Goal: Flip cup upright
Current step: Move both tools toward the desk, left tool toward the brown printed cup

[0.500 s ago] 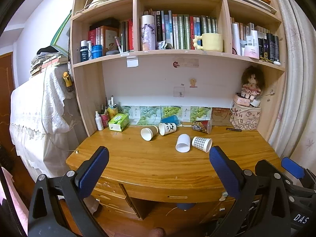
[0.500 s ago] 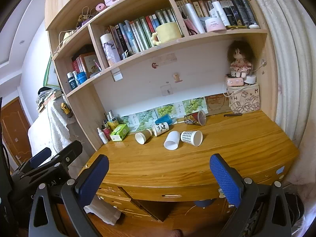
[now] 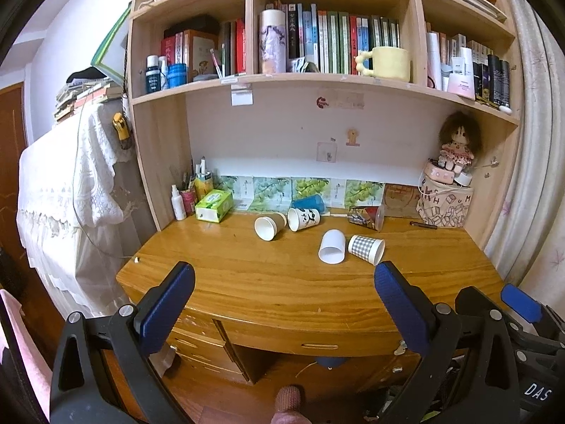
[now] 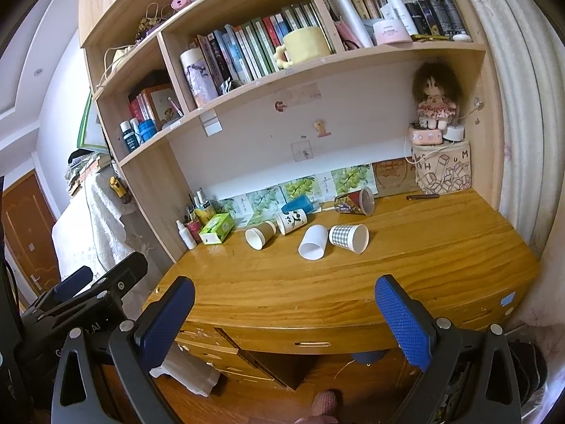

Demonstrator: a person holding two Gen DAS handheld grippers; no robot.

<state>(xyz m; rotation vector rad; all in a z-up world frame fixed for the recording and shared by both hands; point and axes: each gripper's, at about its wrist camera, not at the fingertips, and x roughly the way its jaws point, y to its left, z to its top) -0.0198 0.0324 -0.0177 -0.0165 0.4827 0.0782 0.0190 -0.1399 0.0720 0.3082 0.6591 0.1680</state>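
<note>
Both claws hang spread wide and empty, short of the desk's near edge. Left gripper and right gripper each show two blue pads well apart, nothing between them.

Against the view half a second ago, little has changed: both cameras sit slightly closer to the desk and the cups look a touch larger, with none of them moved. So I judge this as the approach only; no cup has been touched, and the flip is not begun.

Six cups lie on their sides toward the far half of the desk. Nearest are a white cup, mouth toward the camera, and a checked cup just right of it, the two touching or almost so. Farther left lie a brown cup and a panda cup, close together. Behind them a blue cup rests by the back wall, and a dark printed cup lies to the far right of the group.

Which cup is meant I cannot tell. The white one is nearest to both claws, but its neighbour crowds its right side, so closing there may knock the checked cup and set it rolling.
</note>
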